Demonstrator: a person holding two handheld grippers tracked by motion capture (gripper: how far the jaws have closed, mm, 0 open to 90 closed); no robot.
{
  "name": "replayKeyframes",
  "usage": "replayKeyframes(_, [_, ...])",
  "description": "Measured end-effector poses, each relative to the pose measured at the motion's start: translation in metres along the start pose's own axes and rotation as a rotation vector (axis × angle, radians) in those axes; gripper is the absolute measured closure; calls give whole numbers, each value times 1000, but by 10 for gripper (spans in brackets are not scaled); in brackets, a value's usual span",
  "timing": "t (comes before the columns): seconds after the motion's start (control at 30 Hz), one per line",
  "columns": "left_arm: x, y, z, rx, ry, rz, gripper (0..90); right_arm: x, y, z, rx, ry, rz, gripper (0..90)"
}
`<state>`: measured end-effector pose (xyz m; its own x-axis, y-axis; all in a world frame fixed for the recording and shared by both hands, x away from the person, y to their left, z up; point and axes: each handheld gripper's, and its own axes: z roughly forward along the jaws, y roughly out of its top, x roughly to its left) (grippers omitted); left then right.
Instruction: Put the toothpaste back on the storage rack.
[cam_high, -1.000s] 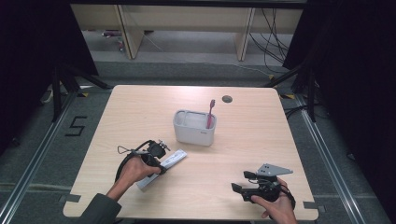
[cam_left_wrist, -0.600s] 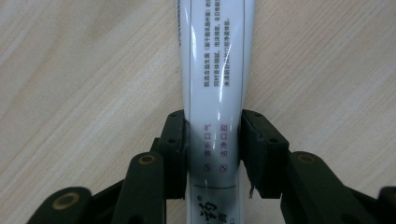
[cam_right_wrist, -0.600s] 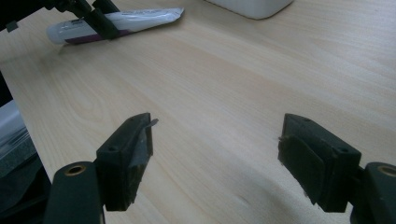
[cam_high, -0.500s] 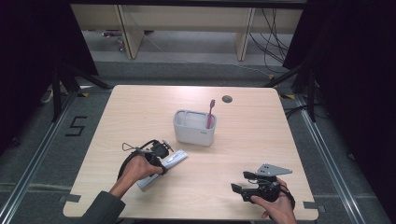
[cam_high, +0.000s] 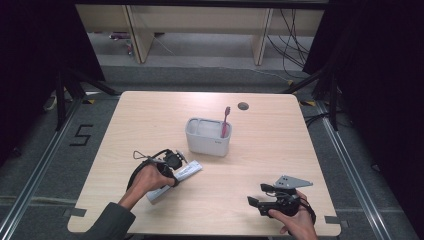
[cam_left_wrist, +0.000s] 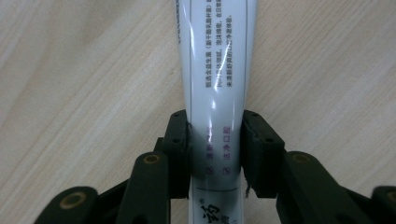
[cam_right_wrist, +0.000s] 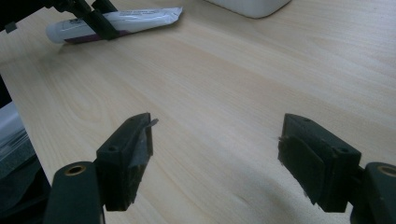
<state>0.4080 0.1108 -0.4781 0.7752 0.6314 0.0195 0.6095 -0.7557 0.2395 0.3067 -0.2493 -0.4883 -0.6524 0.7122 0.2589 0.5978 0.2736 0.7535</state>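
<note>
White toothpaste tube (cam_left_wrist: 215, 93) lies flat on the desk (cam_high: 280, 150), near the holder (cam_high: 208, 136); your left tool (cam_left_wrist: 215, 140) has just closed, now pinching it, ready to lift; your right tool (cam_right_wrist: 215, 154) rests spread.

A glossy white plastic toothpaste tube (cam_left_wrist: 215, 88) carries fine dark print, purple characters and a purple band near its cap end. At one o'clock from it stands a pale grey rectangular plastic holder (cam_high: 208, 136) with a pink-red toothbrush (cam_high: 225, 121). The light wooden table (cam_high: 280, 150) shows fine streaked grain.
</note>
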Motion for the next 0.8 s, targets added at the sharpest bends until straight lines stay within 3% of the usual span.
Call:
replayKeyframes(0.13, [-3, 3, -2, 19, 18, 43, 689, -1, 0, 0, -7, -4, -15, 267])
replayKeyframes(0.27, [-5, 3, -2, 14, 19, 57, 703, -1, 0, 0, 0, 2, 3, 268])
replayKeyframes(0.4, [-6, 2, -3, -10, 16, 67, 709, -2, 0, 0, -5, -5, -16, 268])
replayKeyframes(0.53, [-8, -1, -7, -62, 0, 69, 712, -3, 0, 1, -15, -6, -17, 268])
replayKeyframes(0.57, [-9, -2, -9, -70, 0, 77, 712, -4, 0, 1, -26, -18, -36, 268])
replayKeyframes(0.8, [-10, -7, -23, -190, -8, 79, 714, -5, 0, 0, -28, -13, -33, 268])
